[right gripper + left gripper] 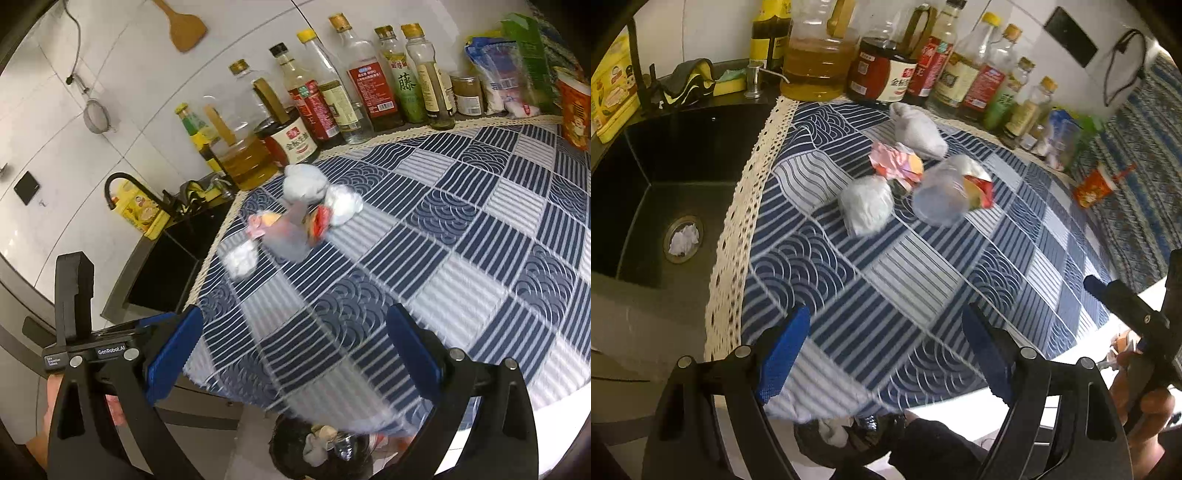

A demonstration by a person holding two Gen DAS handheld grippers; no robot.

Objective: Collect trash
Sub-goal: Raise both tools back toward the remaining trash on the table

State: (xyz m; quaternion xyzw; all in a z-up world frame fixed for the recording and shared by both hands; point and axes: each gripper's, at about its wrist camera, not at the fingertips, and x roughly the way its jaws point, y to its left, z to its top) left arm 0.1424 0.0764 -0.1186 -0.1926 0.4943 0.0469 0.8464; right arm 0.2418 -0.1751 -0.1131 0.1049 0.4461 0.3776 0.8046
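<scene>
A pile of trash lies on the blue patterned tablecloth [886, 280]: a crumpled white tissue [866, 210], a second tissue [918, 131], a pink-orange wrapper [895, 166] and a clear plastic cup [942, 195] with a red wrapper [979, 188] at its mouth. My left gripper [886, 350] hovers open over the cloth's near edge, well short of the pile. The right wrist view shows the same pile, with the cup [288, 236] and tissues [304, 182] [242, 260]. My right gripper [295, 354] is open too, nothing between its blue pads [173, 354].
A black-lined bin [849, 435] [321, 450] holding trash sits on the floor below the counter edge. A dark sink [665, 184] lies left of the cloth. Oil and sauce bottles [820, 70] [332, 103] line the back wall. A red snack cup [1093, 186] stands at right.
</scene>
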